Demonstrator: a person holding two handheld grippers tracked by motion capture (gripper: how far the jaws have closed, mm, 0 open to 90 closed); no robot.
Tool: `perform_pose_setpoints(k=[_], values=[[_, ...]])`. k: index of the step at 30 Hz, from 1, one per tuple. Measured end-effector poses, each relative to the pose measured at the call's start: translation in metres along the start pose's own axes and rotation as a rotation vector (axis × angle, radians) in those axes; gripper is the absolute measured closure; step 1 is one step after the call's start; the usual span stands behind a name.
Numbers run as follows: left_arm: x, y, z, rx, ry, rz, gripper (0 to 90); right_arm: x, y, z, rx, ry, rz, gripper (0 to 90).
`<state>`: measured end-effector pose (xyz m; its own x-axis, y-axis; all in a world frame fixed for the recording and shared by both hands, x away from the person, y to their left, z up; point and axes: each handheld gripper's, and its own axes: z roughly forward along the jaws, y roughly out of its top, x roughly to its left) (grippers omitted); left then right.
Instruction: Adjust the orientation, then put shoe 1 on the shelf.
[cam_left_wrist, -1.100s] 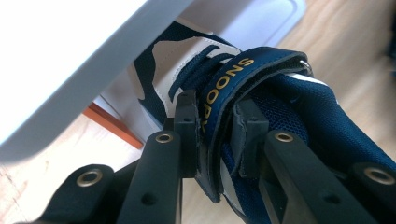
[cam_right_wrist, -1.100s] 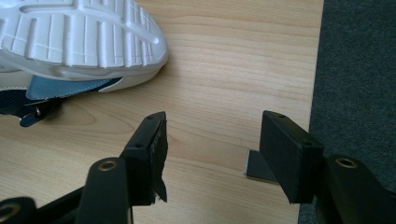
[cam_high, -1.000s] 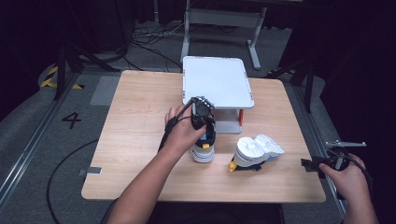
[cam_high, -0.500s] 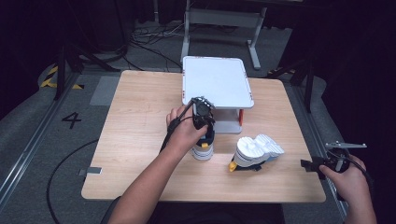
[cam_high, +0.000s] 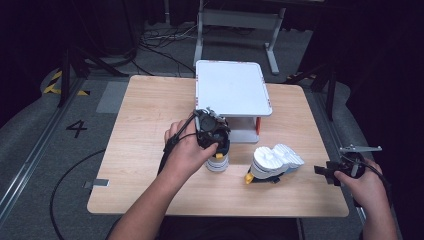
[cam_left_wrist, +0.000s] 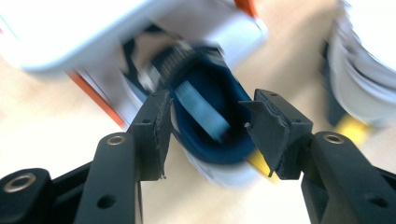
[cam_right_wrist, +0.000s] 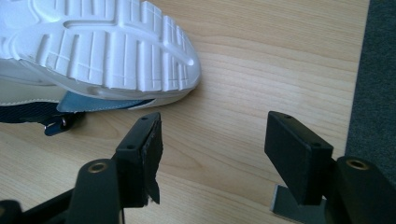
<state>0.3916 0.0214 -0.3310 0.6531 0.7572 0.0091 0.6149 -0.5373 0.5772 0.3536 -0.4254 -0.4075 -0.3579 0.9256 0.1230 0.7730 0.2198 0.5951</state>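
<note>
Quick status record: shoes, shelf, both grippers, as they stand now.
upright shoe: stands on the table, in front of the shelf
tipped shoe: on its side, sole up, right of the upright shoe
left gripper: over the upright shoe's opening; jaws have just been opening, the shoe between them, pads off it
right gripper: open, nothing between the jaws, at the table's right edge, beside the tipped shoe
shelf: white top bare
</note>
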Motion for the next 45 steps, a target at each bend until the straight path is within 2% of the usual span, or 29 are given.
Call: perform_pose_setpoints(k=[1, 2, 3, 4, 5, 7, 10, 15, 17, 23, 26, 29, 32, 35, 40, 43, 45], values=[[-0.004, -0.003, 0.0, 0.071, -0.017, -0.009, 52.8, 0.0, 0.001, 0.001, 0.0, 0.001, -0.005, 37.7], [-0.004, -0.003, 0.0, 0.071, -0.017, -0.009, 53.2, 0.0, 0.001, 0.001, 0.0, 0.001, -0.005, 37.7], [-0.01, -0.008, 0.003, 0.168, -0.049, 0.0, 53.7, 0.001, 0.003, 0.001, -0.003, 0.006, -0.007, 37.7], [-0.012, -0.01, 0.006, 0.215, -0.054, 0.011, 53.6, 0.001, 0.003, 0.001, -0.006, 0.005, -0.009, 37.7], [-0.016, -0.013, 0.008, 0.241, -0.056, 0.016, 53.3, 0.001, 0.004, 0.001, -0.008, 0.005, -0.01, 37.7], [-0.018, -0.016, 0.013, 0.253, -0.06, 0.021, 52.1, 0.001, 0.006, 0.001, -0.01, 0.004, -0.013, 37.7], [-0.018, -0.019, 0.019, 0.256, -0.053, 0.011, 49.3, 0.002, 0.008, 0.002, -0.013, 0.007, -0.013, 37.5], [-0.015, -0.027, 0.047, 0.241, -0.042, -0.068, 46.4, 0.003, 0.012, 0.004, -0.017, 0.013, -0.019, 36.8], [-0.013, -0.03, 0.056, 0.231, -0.025, -0.082, 45.9, 0.004, 0.014, 0.005, -0.026, 0.021, -0.028, 36.4], [-0.015, -0.033, 0.07, 0.241, -0.011, -0.119, 47.1, 0.005, 0.017, 0.008, -0.026, 0.025, -0.031, 36.3], [-0.016, -0.033, 0.077, 0.251, 0.016, -0.135, 47.9, 0.005, 0.018, 0.01, -0.022, 0.028, -0.034, 36.1], [-0.02, -0.033, 0.079, 0.249, 0.039, -0.124, 46.8, 0.006, 0.018, 0.01, -0.019, 0.031, -0.036, 36.0], [-0.023, -0.031, 0.077, 0.204, 0.068, -0.107, 47.4, 0.007, 0.018, 0.01, -0.018, 0.032, -0.035, 36.0], [-0.023, -0.026, 0.075, 0.162, 0.079, -0.099, 50.3, 0.007, 0.018, 0.01, -0.019, 0.035, -0.039, 35.8], [-0.021, -0.016, 0.076, 0.12, 0.117, -0.093, 51.1, 0.006, 0.013, 0.01, -0.011, 0.03, -0.036, 35.6], [-0.018, -0.012, 0.078, 0.118, 0.11, -0.101, 50.3, 0.005, 0.011, 0.008, -0.012, 0.026, -0.028, 35.6], [-0.014, -0.007, 0.076, 0.112, 0.083, -0.119, 49.2, 0.004, 0.008, 0.007, -0.011, 0.02, -0.024, 35.5]])
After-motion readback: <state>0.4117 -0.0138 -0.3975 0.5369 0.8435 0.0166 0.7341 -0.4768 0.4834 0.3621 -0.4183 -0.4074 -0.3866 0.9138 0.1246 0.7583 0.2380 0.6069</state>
